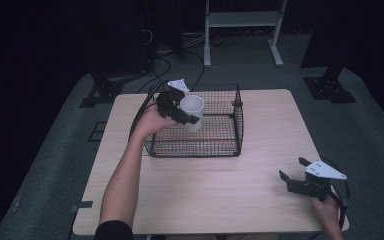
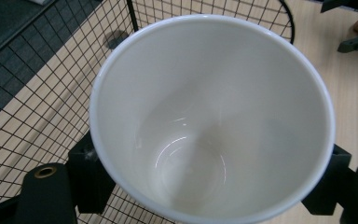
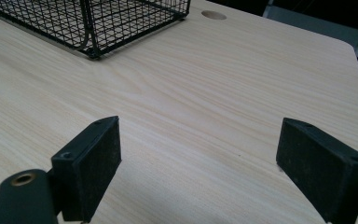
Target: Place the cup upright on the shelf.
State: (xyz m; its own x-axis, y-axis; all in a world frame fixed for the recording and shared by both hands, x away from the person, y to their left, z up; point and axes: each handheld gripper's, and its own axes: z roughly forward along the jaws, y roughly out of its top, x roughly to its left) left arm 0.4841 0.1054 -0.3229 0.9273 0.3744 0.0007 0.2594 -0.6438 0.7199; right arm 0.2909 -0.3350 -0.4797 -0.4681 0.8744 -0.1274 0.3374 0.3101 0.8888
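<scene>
A plain white ceramic mug point(image 1: 192, 111) is being held clamped in the left gripper point(image 1: 182, 107) above the black wire-mesh basket point(image 1: 220, 142), seemingly awaiting lowering inside, while the right gripper point(image 1: 292, 175) is being rested spread and empty on the pale wooden table point(image 1: 220, 195).

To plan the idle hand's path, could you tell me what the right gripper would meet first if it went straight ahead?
The right gripper points across bare table; the wire basket lies left of its line, so the way looks free.
</scene>
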